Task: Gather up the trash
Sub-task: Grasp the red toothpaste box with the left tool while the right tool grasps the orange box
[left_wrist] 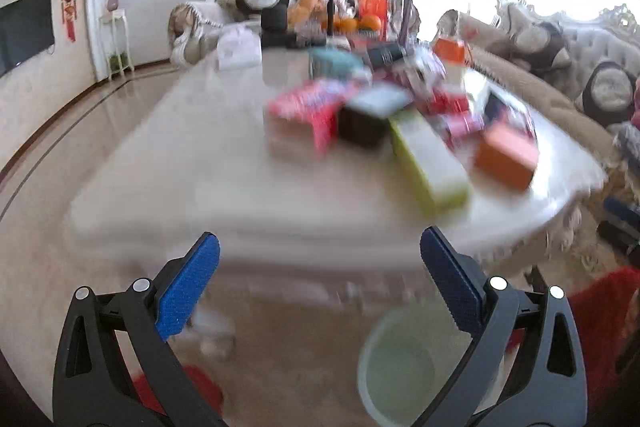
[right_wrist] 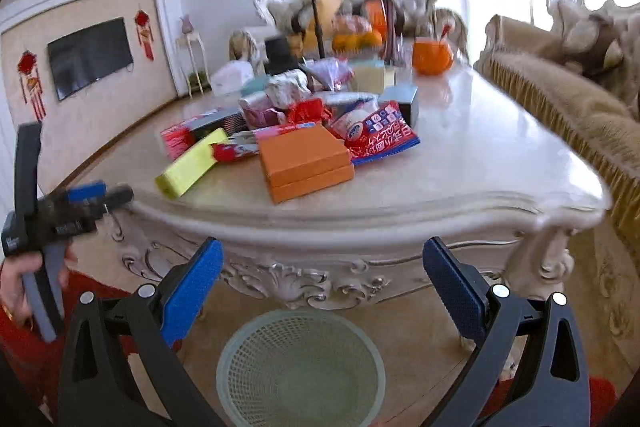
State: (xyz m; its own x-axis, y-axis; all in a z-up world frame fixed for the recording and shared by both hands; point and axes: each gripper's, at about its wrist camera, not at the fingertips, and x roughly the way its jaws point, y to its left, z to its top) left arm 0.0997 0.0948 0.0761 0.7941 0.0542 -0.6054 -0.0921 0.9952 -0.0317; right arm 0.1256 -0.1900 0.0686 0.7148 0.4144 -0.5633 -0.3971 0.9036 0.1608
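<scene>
Both grippers, left [left_wrist: 320,267] and right [right_wrist: 322,273], gape wide, holding nothing; green basket [right_wrist: 300,367] bottom center, boxes and wrappers [right_wrist: 374,137] mid-frame on the table [right_wrist: 480,163].

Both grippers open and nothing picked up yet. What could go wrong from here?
1. The trash is piled tightly: pulling the orange box or yellow-green box could drag neighbouring wrappers off the table.
2. The wastebasket sits on the floor below the edge; a drop could miss.
</scene>
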